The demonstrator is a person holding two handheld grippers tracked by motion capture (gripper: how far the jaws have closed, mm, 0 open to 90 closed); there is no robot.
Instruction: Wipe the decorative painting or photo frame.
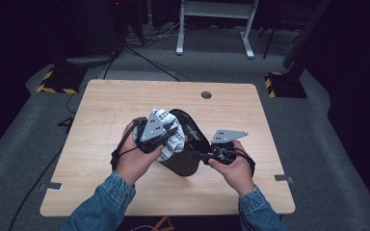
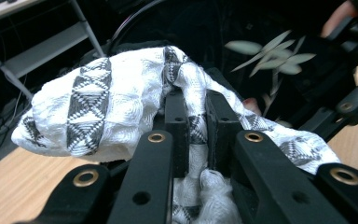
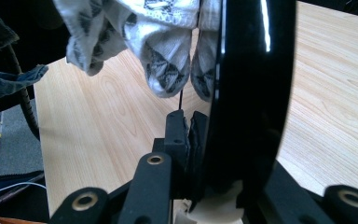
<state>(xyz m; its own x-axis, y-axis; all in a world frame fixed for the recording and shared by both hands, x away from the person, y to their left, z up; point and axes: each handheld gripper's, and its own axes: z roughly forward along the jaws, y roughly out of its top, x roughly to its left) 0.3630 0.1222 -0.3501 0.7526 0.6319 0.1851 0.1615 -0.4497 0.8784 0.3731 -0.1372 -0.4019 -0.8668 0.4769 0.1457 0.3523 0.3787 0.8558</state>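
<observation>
Pinching one patterned cloth [image 2: 121, 102], the left gripper [image 2: 196, 126]; the right gripper [image 3: 186, 135] clamps one black bag [image 1: 185, 144].

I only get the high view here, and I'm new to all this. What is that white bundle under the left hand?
Observer: A white cloth with black triangle bands, pinched by the left gripper.
Operator: And the dark thing beside it?
Observer: A glossy black dish held on edge; a pale leaf print marks it.
Operator: Does the right hand grip it?
Observer: Yes, the right gripper clamps its rim.
</observation>
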